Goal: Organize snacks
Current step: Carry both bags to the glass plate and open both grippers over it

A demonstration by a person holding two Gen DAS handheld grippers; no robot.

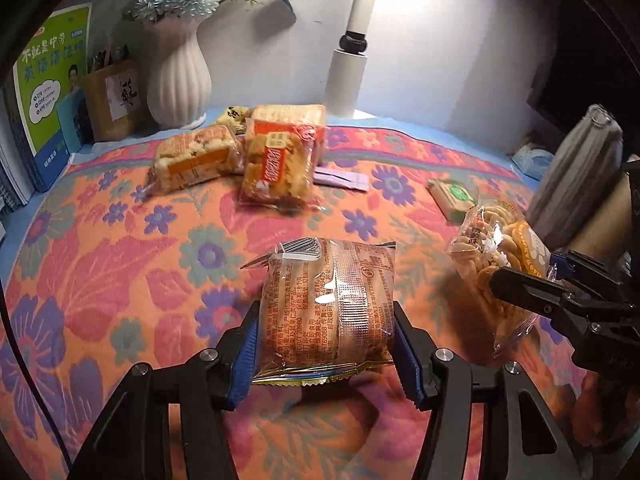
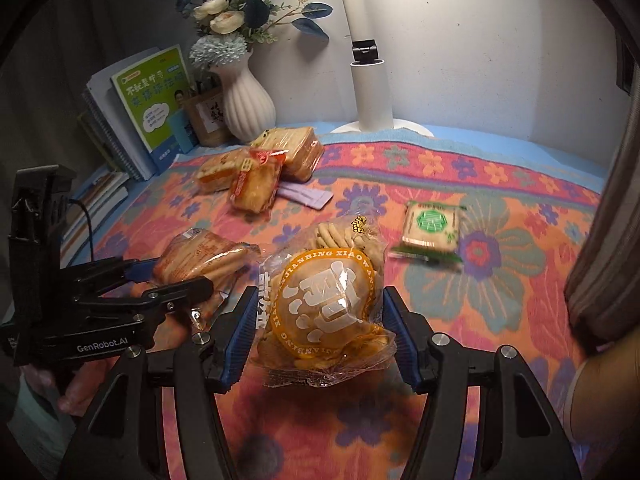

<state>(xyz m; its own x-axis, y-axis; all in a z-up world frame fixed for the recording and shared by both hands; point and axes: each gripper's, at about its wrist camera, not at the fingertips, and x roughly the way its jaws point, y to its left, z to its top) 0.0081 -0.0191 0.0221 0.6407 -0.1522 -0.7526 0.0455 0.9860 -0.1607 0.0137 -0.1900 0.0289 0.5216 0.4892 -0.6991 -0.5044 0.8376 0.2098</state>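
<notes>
Snacks fill both of our claws. Our left claw (image 1: pixel 326 346) grips a cake packet (image 1: pixel 326 304), barcode end away from us, blue pads pressed to its two sides above the flowered cloth (image 1: pixel 120 240) on the tabletop. Our right claw (image 2: pixel 318 336) clamps a clear bag of small biscuits (image 2: pixel 324 304) with an orange round label, just right of the left claw's packet. At the far left side, near the white ribbed vase (image 2: pixel 246 104), lies a pile of three snack packs (image 1: pixel 240 156), touching one another. A green-labelled packet (image 2: pixel 430 228) lies alone to the right, well apart from the pile. Books (image 2: pixel 152 108) lean against the far wall.
</notes>
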